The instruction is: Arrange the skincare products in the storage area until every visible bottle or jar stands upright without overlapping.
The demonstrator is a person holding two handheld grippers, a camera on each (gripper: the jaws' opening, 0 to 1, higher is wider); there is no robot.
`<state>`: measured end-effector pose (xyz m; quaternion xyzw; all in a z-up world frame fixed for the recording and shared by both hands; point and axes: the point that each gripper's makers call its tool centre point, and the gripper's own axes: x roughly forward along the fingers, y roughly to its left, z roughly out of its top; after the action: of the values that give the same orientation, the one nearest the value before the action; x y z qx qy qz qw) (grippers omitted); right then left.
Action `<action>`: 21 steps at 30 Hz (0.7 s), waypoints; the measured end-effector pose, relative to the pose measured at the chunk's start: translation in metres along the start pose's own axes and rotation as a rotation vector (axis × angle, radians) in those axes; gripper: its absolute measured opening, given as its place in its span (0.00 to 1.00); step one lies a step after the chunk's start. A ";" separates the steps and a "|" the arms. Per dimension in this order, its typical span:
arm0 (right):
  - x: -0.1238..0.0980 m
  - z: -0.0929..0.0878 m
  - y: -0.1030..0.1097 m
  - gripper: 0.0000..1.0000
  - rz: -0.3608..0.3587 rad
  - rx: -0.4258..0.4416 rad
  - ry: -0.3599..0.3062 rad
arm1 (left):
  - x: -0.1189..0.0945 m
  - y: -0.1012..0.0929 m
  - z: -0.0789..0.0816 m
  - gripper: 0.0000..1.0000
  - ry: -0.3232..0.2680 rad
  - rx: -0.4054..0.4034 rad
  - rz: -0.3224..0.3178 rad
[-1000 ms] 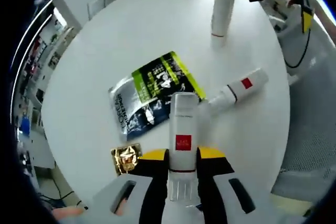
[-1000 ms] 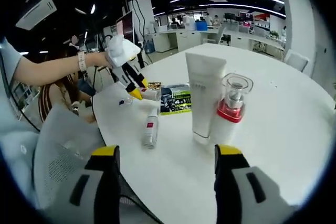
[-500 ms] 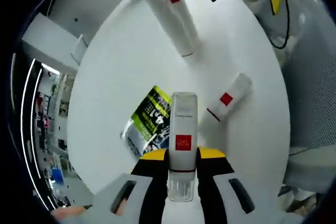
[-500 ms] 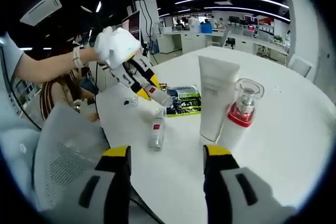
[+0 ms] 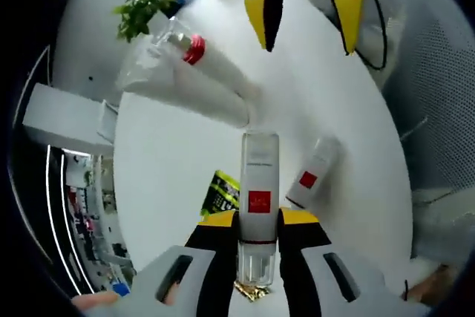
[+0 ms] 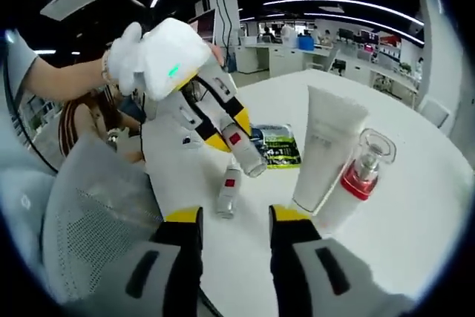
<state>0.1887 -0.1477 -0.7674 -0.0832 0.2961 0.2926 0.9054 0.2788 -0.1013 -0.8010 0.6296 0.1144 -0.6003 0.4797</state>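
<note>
Bottle [image 5: 259, 191] with the red square label is clamped between my left gripper [image 5: 257, 222] jaws, held up off the round white desk [image 5: 178, 154]; in the right gripper view it [image 6: 239, 142] angles down with its clear cap end lowest, above the desk's near edge. My right gripper [image 6: 234, 222] is empty, jaws parted with a narrow gap, hovering just off that near edge; from the left gripper view its yellow tips [image 5: 304, 5] poke in at the top.

Second small bottle [image 6: 228, 192], same red label, lies flat on the desk close to the near edge, right under the held one. Just beyond it sits a green and black sachet [image 6: 277, 145], also flat. Toward the middle of the desk a white tube [image 6: 324, 155] stands on its cap, and touching its side is a pump bottle [image 6: 352, 187] with a red collar and clear cap, upright too. There's a small gold packet [image 5: 251, 290] peeking out below my left jaws; can't make out more of it. Potted plant [image 5: 141, 12] at the far edge of the desk.
</note>
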 end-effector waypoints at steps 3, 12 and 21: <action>0.003 0.005 -0.002 0.28 0.000 -0.028 0.000 | -0.001 -0.004 0.010 0.16 -0.006 0.052 -0.002; 0.020 0.000 -0.002 0.27 0.030 -0.088 0.065 | -0.001 -0.018 0.039 0.16 -0.039 0.168 -0.002; 0.034 -0.005 -0.004 0.32 0.084 -0.115 0.148 | 0.000 -0.027 0.060 0.16 -0.042 0.280 -0.005</action>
<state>0.2107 -0.1363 -0.7914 -0.1438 0.3482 0.3399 0.8617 0.2208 -0.1316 -0.8030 0.6774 0.0207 -0.6246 0.3881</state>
